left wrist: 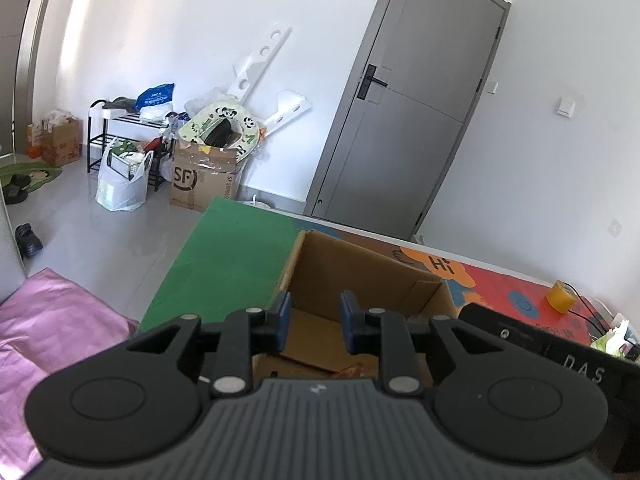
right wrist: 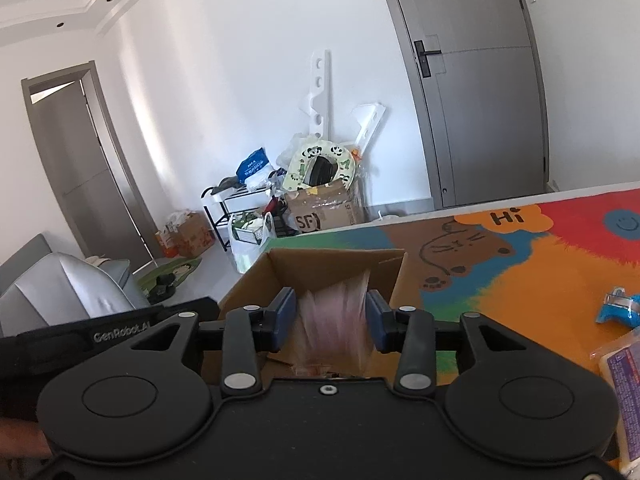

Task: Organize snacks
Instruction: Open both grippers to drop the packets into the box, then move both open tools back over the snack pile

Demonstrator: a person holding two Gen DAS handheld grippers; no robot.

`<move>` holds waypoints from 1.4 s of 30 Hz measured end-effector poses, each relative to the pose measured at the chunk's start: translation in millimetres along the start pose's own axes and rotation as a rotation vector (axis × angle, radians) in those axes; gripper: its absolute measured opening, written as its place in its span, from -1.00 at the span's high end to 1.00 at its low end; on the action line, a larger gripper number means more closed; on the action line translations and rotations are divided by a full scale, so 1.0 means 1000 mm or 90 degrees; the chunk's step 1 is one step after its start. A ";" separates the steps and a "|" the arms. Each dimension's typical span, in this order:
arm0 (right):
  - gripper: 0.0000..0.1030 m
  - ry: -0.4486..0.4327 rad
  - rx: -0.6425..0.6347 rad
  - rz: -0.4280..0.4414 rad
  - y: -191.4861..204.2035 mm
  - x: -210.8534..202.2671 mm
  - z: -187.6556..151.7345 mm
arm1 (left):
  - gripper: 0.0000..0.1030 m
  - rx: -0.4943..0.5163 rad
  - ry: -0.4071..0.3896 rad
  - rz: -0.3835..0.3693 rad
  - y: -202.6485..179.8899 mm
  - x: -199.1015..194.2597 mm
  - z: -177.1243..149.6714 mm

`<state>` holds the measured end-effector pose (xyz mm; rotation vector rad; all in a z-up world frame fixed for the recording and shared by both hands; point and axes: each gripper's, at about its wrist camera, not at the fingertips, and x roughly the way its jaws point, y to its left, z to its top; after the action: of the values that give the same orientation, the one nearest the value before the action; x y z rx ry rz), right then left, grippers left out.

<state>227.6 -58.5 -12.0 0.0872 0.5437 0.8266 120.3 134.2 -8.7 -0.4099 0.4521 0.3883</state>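
Observation:
An open cardboard box (left wrist: 360,264) stands on the colourful table mat (left wrist: 500,284). My left gripper (left wrist: 316,320) hovers over the box's near side, blue pads apart with nothing between them. An orange packet (left wrist: 352,370) lies on the box floor. In the right wrist view my right gripper (right wrist: 332,320) is over the same box (right wrist: 328,264). A pinkish snack packet (right wrist: 332,312) sits between its pads, streaked by motion blur, and the pads do not seem to press on it. A blue packet (right wrist: 618,310) and a purple-and-yellow packet (right wrist: 624,376) lie on the mat at the right.
A yellow tape roll (left wrist: 560,298) and a cable sit at the mat's far right. Pink cloth (left wrist: 60,320) lies left of the table. Beyond the table edge are a bare floor, an SF carton (left wrist: 200,184), bags, a black rack and a grey door (left wrist: 420,100).

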 end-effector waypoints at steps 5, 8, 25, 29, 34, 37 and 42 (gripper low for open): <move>0.14 -0.004 0.011 -0.012 -0.005 -0.012 -0.002 | 0.23 -0.002 0.005 0.000 -0.004 -0.003 -0.001; 0.07 -0.003 0.017 -0.026 -0.011 -0.018 -0.006 | 0.06 0.002 0.005 -0.011 -0.009 -0.007 -0.002; -0.34 0.013 0.070 -0.104 -0.064 -0.072 -0.032 | -0.52 0.052 0.039 -0.050 -0.052 -0.008 -0.023; -0.46 0.007 0.082 -0.113 -0.074 -0.083 -0.036 | -0.58 0.060 0.046 -0.053 -0.064 -0.010 -0.030; -0.63 0.000 0.095 -0.129 -0.088 -0.096 -0.042 | -0.61 0.073 0.050 -0.066 -0.079 -0.011 -0.037; -0.71 -0.003 0.105 -0.146 -0.097 -0.103 -0.046 | -0.62 0.078 0.052 -0.075 -0.087 -0.012 -0.040; -0.77 -0.010 0.120 -0.162 -0.111 -0.117 -0.050 | -0.63 0.087 0.056 -0.091 -0.101 -0.010 -0.045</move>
<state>213.8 -225.5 -36.8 0.1924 0.6033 0.5249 142.2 25.5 -11.2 -0.3258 0.5282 0.2000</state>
